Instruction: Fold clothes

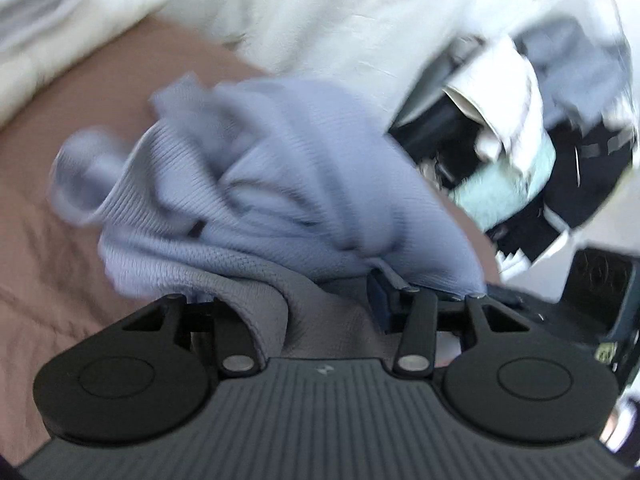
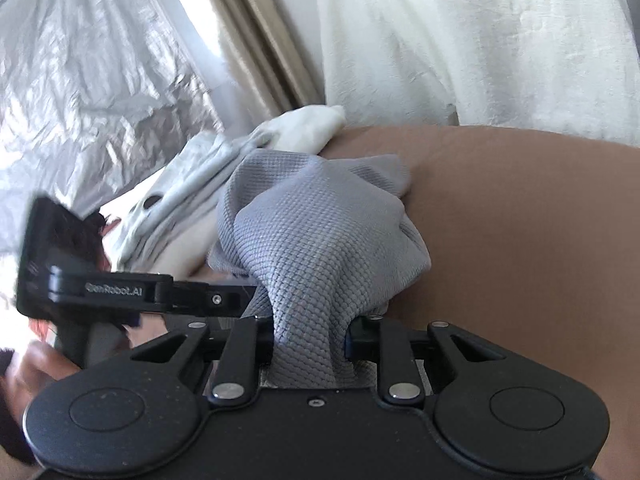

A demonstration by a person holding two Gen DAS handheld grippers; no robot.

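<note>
A grey-blue waffle-knit garment (image 1: 260, 184) is bunched up above a brown bed sheet (image 1: 48, 240). In the left wrist view my left gripper (image 1: 304, 296) is shut on one thick fold of it, and cloth covers the left finger. The right wrist view shows the same garment (image 2: 320, 232) rising in a twisted bundle from my right gripper (image 2: 310, 332), whose pads press on it from both sides. The left gripper's black body (image 2: 120, 292) reaches in from the left edge, its tip against the fabric. A hand holds it from below.
A white duvet (image 1: 320, 20) lies beyond the brown sheet (image 2: 520, 240). A heap of mixed clothes (image 1: 520, 140) sits at the right. Pale folded clothes (image 2: 192, 184), crinkled silver foil (image 2: 80, 80) and a beige curtain (image 2: 248, 40) stand at the left.
</note>
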